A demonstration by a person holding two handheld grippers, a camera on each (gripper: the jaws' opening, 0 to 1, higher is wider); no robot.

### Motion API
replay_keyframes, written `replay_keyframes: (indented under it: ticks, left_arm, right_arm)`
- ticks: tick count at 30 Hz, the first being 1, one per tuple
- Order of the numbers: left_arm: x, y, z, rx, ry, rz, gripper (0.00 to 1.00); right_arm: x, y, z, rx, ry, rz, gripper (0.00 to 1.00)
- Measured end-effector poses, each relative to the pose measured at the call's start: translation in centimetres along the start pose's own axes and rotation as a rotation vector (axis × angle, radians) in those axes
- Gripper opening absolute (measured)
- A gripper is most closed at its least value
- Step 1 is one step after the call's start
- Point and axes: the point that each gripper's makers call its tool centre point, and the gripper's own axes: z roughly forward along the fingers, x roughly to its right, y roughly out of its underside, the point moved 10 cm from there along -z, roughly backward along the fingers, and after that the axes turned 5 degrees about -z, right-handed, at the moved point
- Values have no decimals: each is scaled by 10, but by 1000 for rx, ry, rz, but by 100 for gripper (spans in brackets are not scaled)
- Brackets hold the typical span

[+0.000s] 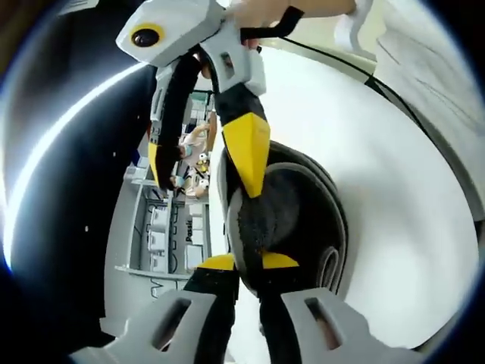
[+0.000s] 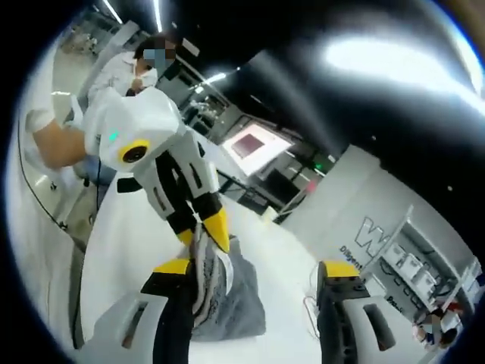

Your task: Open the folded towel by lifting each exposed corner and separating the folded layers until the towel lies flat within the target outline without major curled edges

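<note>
Left gripper (image 1: pixel 248 265): jaws pinched on a fold of the one dark grey towel (image 1: pixel 303 220), bunched and lifted off the white table (image 1: pixel 394 189). Right gripper (image 2: pixel 258 277): jaws spread wide, the left jaw touching the towel's (image 2: pixel 231 303) hanging layers, nothing clamped. Two grippers, one towel. Beyond the table, grey walls with lettering, shelving (image 2: pixel 413 265) and ceiling strip lights.
</note>
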Motion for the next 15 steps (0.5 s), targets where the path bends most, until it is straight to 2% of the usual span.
replay_keyframes:
  ticks: [6, 9, 12, 15]
  left_arm:
    - [2, 8, 1, -9, 25, -9, 9]
    - [4, 6, 1, -3, 35, -10, 9]
    - [6, 6, 3, -1, 51, -6, 9]
    - [8, 5, 3, 0, 67, 12, 9]
  right_arm:
    - [6, 8, 0, -51, 41, -37, 59]
    - [3, 12, 4, -64, 11, -46, 55]
    - [-6, 14, 10, -73, -32, -15, 56]
    - [-14, 13, 14, -73, -55, -59, 53]
